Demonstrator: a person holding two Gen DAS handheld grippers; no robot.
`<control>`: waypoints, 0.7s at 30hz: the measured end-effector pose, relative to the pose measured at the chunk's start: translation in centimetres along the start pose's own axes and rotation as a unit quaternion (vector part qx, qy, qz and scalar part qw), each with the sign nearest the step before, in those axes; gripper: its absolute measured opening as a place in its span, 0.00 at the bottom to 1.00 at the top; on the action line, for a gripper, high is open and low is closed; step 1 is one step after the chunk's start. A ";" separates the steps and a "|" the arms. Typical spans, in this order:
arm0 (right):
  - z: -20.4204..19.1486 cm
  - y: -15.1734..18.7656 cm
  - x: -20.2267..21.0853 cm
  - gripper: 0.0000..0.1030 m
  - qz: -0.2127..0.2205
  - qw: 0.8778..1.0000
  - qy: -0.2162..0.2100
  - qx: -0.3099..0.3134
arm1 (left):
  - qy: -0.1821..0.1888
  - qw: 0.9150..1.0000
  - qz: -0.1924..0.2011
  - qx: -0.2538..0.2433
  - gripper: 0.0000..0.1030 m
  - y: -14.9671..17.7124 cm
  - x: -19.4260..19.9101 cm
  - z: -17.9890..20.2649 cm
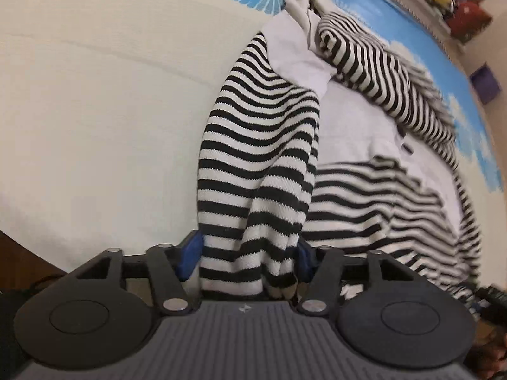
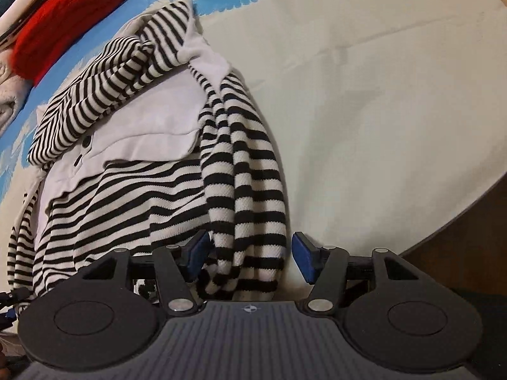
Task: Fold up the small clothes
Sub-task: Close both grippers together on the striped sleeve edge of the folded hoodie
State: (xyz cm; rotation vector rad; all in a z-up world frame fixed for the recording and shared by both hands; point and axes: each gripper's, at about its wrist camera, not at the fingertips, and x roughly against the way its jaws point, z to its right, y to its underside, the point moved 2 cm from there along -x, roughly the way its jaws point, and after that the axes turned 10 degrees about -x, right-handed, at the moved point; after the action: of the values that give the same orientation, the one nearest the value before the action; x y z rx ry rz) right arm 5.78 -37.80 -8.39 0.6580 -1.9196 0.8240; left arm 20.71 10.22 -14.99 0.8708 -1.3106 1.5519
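Both wrist views are evenly and softly lit, moderately bright, with no glare or hard highlights. Strong fisheye distortion bows the bed sheet (image 1: 95,110) and curves straight edges toward the frame corners, which fall into dark vignette. In the left wrist view the striped garment (image 1: 253,164) is sharp at centre, while its right portion and the far right edge are smeared by motion blur. The right wrist view is sharper overall; a soft shadow lies on the sheet just right of the hanging striped sleeve (image 2: 247,190).
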 end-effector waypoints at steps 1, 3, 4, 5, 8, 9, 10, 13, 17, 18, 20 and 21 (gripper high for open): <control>-0.1 0.1 0.0 0.56 0.000 1.000 -0.001 0.005 | -0.005 1.000 0.003 -0.008 0.44 0.1 0.1 0.2; -0.2 0.3 0.0 0.26 0.000 1.000 -0.007 0.012 | 0.012 1.000 0.009 -0.008 0.09 0.1 0.3 0.3; -0.2 0.3 0.1 0.18 -0.002 1.000 -0.016 0.012 | 0.015 1.000 0.021 -0.004 0.08 0.1 0.9 0.3; -0.2 0.3 0.5 0.12 0.002 1.000 -0.026 0.009 | 0.013 0.999 0.034 -0.010 0.08 0.2 1.5 0.5; 0.0 0.0 2.6 0.10 0.043 0.998 -0.056 -0.003 | 0.025 0.997 0.079 -0.011 0.08 0.2 3.9 0.7; 0.1 -0.2 3.3 0.10 0.053 0.997 -0.063 -0.005 | 0.025 0.996 0.081 -0.012 0.09 0.2 4.1 0.6; 0.3 -0.3 3.5 0.10 0.054 0.997 -0.060 -0.007 | 0.022 0.997 0.073 -0.011 0.10 0.3 3.9 0.5; 1.2 -0.1 2.1 0.14 0.016 0.999 -0.040 -0.030 | 0.015 1.000 0.025 0.007 0.20 0.6 2.2 -0.4; 1.3 0.5 0.9 0.32 -0.005 1.000 -0.008 -0.019 | 0.013 1.000 0.005 0.023 0.36 0.8 1.4 -1.2; 1.2 0.5 0.8 0.34 -0.005 1.000 -0.006 -0.015 | 0.011 1.000 0.006 0.022 0.37 0.9 1.4 -1.1; 1.3 0.6 0.8 0.36 -0.006 1.000 -0.005 -0.015 | 0.013 1.000 0.005 0.028 0.37 0.9 1.5 -1.3; 1.4 0.6 0.7 0.37 -0.008 1.000 -0.004 -0.016 | 0.014 0.999 0.005 0.031 0.37 1.1 1.5 -1.4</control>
State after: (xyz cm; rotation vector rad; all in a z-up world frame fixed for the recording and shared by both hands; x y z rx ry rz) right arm 4.30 -38.55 -8.42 0.6570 -1.9277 0.7795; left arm 19.25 11.82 -14.26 0.8792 -1.2547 1.6129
